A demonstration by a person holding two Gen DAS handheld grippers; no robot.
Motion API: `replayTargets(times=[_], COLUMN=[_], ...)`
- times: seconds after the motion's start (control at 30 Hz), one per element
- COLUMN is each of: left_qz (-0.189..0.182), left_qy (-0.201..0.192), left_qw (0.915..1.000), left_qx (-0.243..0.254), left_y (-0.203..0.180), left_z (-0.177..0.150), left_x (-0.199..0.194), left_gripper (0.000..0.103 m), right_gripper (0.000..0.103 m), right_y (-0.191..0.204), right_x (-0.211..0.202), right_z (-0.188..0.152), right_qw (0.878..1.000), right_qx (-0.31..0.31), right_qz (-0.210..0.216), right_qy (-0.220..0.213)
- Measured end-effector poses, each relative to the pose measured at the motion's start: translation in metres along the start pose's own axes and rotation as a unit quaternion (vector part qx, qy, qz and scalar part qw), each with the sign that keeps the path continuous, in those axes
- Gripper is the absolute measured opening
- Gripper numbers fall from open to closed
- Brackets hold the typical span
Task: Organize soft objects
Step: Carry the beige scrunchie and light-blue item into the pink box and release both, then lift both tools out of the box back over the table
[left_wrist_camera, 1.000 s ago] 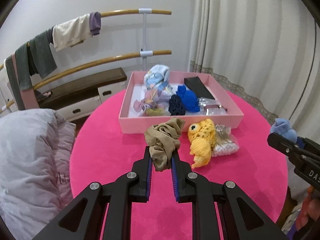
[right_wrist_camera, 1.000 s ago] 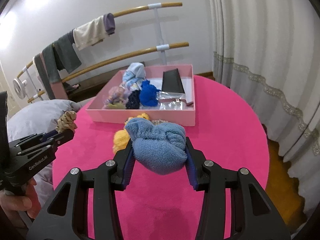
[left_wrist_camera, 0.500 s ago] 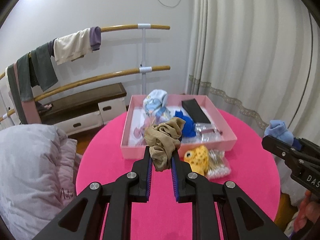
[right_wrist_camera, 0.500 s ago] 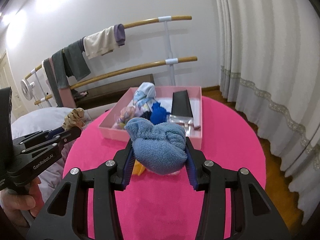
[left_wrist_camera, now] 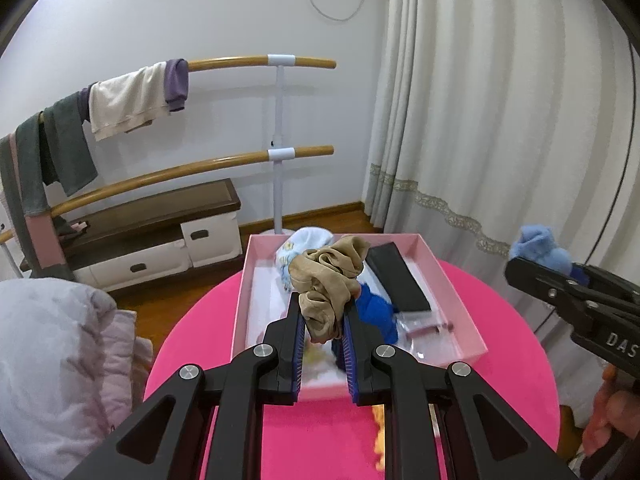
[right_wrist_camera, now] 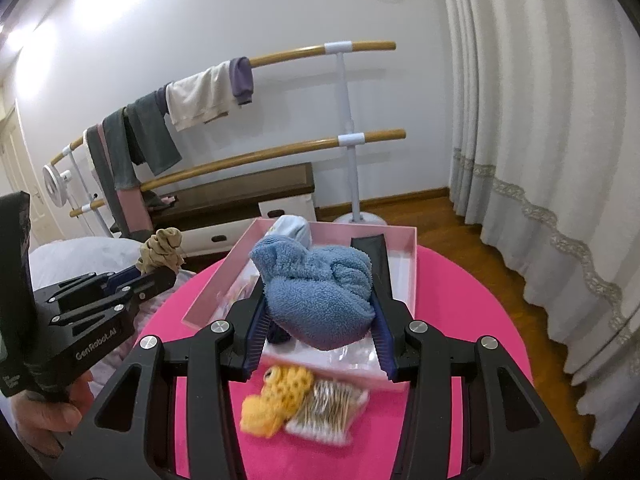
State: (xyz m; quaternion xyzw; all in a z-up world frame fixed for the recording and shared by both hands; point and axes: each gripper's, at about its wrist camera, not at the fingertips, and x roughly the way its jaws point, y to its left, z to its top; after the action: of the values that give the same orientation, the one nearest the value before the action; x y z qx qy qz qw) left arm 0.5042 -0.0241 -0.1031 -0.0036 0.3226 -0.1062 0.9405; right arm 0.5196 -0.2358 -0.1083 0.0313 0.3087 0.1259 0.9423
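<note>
My left gripper [left_wrist_camera: 323, 312] is shut on a tan scrunchie [left_wrist_camera: 329, 280], held in the air over the near part of the pink box [left_wrist_camera: 460, 292]. My right gripper [right_wrist_camera: 318, 314] is shut on a balled blue fuzzy sock [right_wrist_camera: 318, 292], also raised in front of the pink box [right_wrist_camera: 414, 256]. Each gripper shows in the other's view: the right gripper [left_wrist_camera: 560, 276] with the blue sock [left_wrist_camera: 540, 246] at right, the left gripper [right_wrist_camera: 160, 274] with the scrunchie [right_wrist_camera: 162, 248] at left. A yellow knitted toy [right_wrist_camera: 276, 398] lies on the pink table [right_wrist_camera: 460, 320].
The box holds a patterned sock roll [left_wrist_camera: 304, 246], a royal-blue soft item [left_wrist_camera: 374, 312], a black flat case [left_wrist_camera: 396, 278] and clear packets [left_wrist_camera: 428, 328]. A packet of cotton swabs [right_wrist_camera: 326, 408] lies beside the toy. A padded grey jacket [left_wrist_camera: 52, 360] sits left; curtains [left_wrist_camera: 480, 120] hang right.
Both grippers rose and moved toward the pink box with their loads; the box now sits right under them, and the yellow toy has slid below the left gripper's fingers.
</note>
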Motion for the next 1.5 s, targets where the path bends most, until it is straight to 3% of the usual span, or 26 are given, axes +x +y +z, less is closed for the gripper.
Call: replayTargets(times=[0.5, 0.97, 1.07, 1.13, 1.17, 1.23, 1.27, 1.5], left_qz=[-0.022, -0.037, -0.031, -0.012, -0.006, 0.003, 0.010, 0.040], left_qy=[0.058, 0.104, 0.111, 0.102, 0.096, 0.083, 0.073, 0.037], left_qw=[0.9979, 0.9939, 0.9933, 0.9947, 0.9954, 0.9965, 0.9972, 0.9985], left_qx=[-0.016, -0.006, -0.003, -0.005, -0.006, -0.012, -0.014, -0.007], left_y=[0.015, 0.003, 0.001, 0.002, 0.004, 0.009, 0.012, 0.017], left_z=[0.065, 0.098, 0.100, 0.102, 0.102, 0.103, 0.105, 0.108], left_x=[0.144, 0.254, 0.266, 0.268, 0.267, 0.261, 0.258, 0.237], left_gripper=[0.014, 0.019, 0.042, 0.068, 0.072, 0.097, 0.102, 0.103], right_gripper=[0.043, 0.045, 0.053, 0.063, 0.070, 0.100, 0.103, 0.103], right_y=[-0.035, -0.058, -0.063, -0.068, -0.071, -0.078, -0.081, -0.086], right_x=[0.118, 0.167, 0.173, 0.173, 0.172, 0.168, 0.166, 0.135], right_z=[0.024, 0.017, 0.014, 0.013, 0.012, 0.009, 0.008, 0.003], right_qw=[0.996, 0.991, 0.990, 0.989, 0.989, 0.988, 0.988, 0.989], right_qx=[0.023, 0.046, 0.055, 0.063, 0.068, 0.083, 0.090, 0.111], right_qz=[0.013, -0.004, -0.008, -0.012, -0.015, -0.021, -0.016, -0.021], right_qy=[0.081, 0.122, 0.129, 0.130, 0.128, 0.125, 0.122, 0.090])
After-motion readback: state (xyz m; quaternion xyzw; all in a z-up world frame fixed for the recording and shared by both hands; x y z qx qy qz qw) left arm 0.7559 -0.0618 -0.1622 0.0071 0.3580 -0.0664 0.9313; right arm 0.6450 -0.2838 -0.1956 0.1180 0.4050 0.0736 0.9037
